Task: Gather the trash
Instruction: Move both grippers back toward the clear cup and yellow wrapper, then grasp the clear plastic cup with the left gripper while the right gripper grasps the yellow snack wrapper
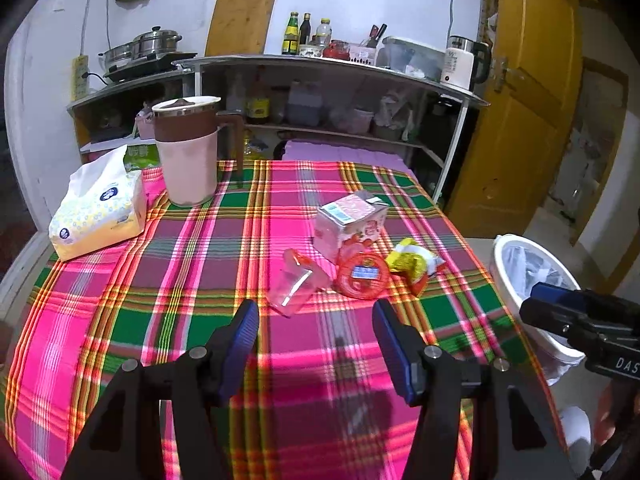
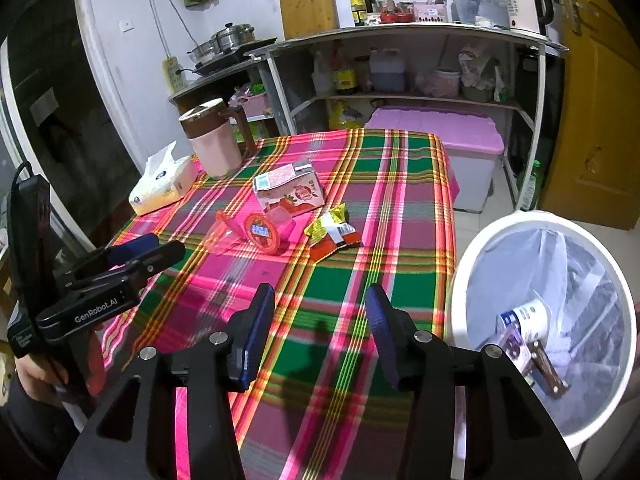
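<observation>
Both claws hung open and empty over the bench (image 1: 160,280): left claw (image 1: 316,320), right claw (image 2: 320,300). Best grab was the red tub (image 1: 362,274) at twelve o'clock, then the bin (image 2: 480,264).

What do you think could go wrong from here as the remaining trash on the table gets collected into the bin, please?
1. The clear pink cup, red round tub and pink carton lie bunched together, so the open left gripper may knock one while grasping another.
2. The yellow wrapper is thin and crumpled; it might slip from the pads.
3. The white bin stands off the table's edge, so a drop could miss.
</observation>
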The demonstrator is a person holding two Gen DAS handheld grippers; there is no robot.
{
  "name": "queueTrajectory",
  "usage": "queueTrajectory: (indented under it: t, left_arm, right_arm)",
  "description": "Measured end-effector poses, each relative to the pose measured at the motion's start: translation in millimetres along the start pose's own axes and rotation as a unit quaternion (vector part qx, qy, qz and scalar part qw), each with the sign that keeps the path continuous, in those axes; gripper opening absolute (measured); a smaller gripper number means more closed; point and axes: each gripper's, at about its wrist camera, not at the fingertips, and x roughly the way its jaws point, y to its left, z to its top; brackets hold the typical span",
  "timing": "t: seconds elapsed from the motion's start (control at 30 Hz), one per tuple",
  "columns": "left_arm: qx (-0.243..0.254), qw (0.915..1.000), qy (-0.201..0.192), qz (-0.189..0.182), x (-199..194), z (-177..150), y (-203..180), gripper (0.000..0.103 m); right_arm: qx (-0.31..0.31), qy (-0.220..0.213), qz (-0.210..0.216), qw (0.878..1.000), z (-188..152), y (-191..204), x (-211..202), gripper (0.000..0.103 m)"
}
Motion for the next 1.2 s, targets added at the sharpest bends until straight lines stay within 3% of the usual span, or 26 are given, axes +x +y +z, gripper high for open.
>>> queueTrajectory:
  t: [0.4, 0.8, 0.87, 0.97, 1.2]
  left_arm:
    - [0.011, 0.9992, 0.039, 0.003, 54, 10, 17, 0.059]
    - [0.007, 0.9973, 0.072, -0.014, 81, 12, 24, 0.059]
    - [0.006, 0.9969, 0.078, -0.014, 85, 13, 24, 0.054]
    - [0.001, 0.9966, 0.081, -0.011, 88, 13, 25, 0.038]
    - [-0.005, 0.9972, 0.073, -0.015, 85, 13, 26, 0.03]
  right_arm:
    - [-0.035, 0.02, -0.007, 0.999, 28, -2, 57, 0.049]
    - [-0.053, 0.048, -0.009, 0.997, 47, -8, 112, 0.049]
    - [-0.054, 0.052, -0.005, 0.997, 48, -7, 118, 0.049]
    - [-0.054, 0.06, -0.008, 0.997, 48, -6, 125, 0.049]
    - [-0.027, 0.064, 0.004, 0.998, 47, -11, 127, 0.045]
